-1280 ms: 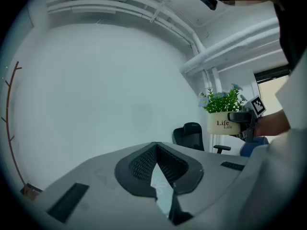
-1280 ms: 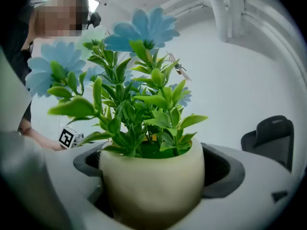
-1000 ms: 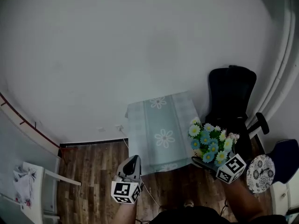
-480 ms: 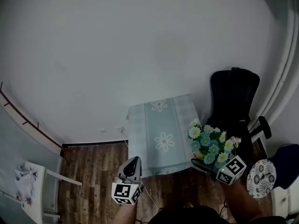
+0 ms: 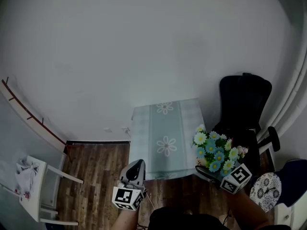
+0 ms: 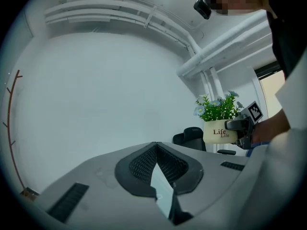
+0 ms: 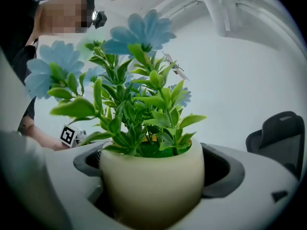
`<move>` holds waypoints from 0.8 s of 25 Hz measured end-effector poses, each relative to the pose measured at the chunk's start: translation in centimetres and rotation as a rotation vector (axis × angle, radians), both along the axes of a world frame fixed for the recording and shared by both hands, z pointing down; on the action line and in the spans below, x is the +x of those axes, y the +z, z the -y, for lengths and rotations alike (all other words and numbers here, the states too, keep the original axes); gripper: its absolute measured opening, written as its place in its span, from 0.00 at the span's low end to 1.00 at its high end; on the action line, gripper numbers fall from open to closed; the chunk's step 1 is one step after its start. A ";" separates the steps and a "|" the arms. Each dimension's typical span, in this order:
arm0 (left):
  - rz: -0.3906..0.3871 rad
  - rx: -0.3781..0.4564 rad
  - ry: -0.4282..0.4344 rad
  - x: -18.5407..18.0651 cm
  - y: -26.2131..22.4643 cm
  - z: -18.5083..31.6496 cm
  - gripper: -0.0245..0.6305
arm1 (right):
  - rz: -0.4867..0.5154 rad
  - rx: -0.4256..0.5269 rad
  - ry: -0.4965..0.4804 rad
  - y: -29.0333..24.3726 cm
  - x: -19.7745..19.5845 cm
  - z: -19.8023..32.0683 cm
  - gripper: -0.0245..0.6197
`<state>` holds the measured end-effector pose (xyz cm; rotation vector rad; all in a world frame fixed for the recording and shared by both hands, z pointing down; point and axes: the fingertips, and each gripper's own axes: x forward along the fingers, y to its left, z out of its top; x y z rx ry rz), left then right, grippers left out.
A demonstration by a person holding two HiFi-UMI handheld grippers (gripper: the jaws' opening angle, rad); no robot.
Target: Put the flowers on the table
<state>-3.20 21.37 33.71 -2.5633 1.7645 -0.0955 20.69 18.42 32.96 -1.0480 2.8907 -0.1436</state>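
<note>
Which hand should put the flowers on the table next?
Right. The right hand-held gripper is shut on the flower pot, near the right edge of the table. The left hand-held gripper is shut and empty.

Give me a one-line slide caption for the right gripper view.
Right gripper closed on a cream pot of blue flowers, black chair behind at right.

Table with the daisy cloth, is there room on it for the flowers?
Yes. The table top is all bare, wall side to near edge. Crowded only off its right edge: the black office chair and the held flowers.
</note>
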 end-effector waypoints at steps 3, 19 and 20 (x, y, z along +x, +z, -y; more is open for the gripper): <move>0.024 -0.013 -0.005 0.5 0.3 -0.3 0.04 | 0.014 0.003 -0.011 0.1 0.2 0.3 0.94; 0.036 -0.030 0.053 0.7 2.0 5.4 0.04 | 0.018 -0.052 0.051 2.5 0.0 3.5 0.94; 0.033 -0.026 0.051 0.3 2.1 6.0 0.04 | 0.014 -0.049 0.055 2.4 -0.3 4.0 0.94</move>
